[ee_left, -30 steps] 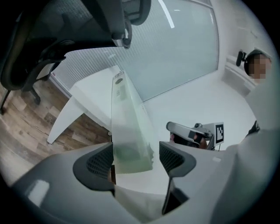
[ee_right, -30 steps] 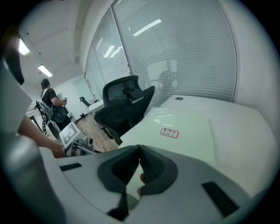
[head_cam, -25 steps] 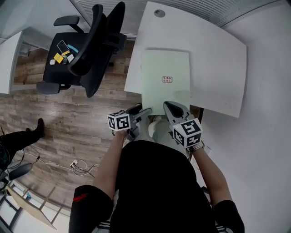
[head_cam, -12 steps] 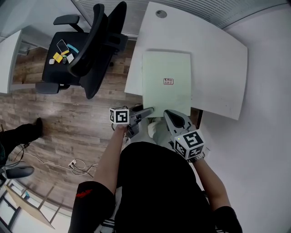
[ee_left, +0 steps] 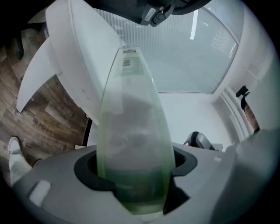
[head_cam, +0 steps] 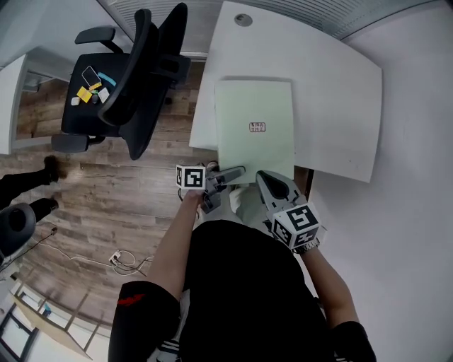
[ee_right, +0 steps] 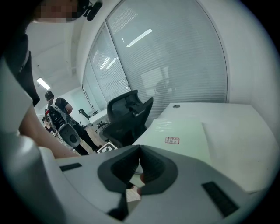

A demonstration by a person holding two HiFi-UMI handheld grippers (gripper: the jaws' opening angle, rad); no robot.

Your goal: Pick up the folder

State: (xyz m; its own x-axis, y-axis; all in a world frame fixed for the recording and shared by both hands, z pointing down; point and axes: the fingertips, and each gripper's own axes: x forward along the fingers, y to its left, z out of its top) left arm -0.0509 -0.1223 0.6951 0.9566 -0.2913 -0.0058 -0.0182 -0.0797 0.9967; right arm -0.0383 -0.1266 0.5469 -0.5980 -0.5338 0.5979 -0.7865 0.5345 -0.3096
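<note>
A pale green folder [head_cam: 255, 131] with a small red-printed label lies on the white desk [head_cam: 340, 92], its near end hanging over the desk's edge. My left gripper [head_cam: 237, 172] is at the folder's near left corner. In the left gripper view the folder [ee_left: 131, 131] runs between the jaws of the left gripper [ee_left: 133, 173]. They have just been opening and stand wide, not pressing on it. My right gripper [head_cam: 263, 177] points down at the folder's near edge. In the right gripper view its pads [ee_right: 140, 151] meet, and the folder [ee_right: 183, 135] lies just beyond.
A black office chair [head_cam: 134, 78] with small items on its seat stands left of the desk. A cable [head_cam: 120, 258] lies on the wooden floor. A person's shoes [head_cam: 46, 170] show at far left. A round grommet [head_cam: 243, 20] marks the desk's far end.
My left gripper has moved right, up to the folder's near left corner, and its jaws now straddle the folder's edge. The right gripper has hardly moved.
</note>
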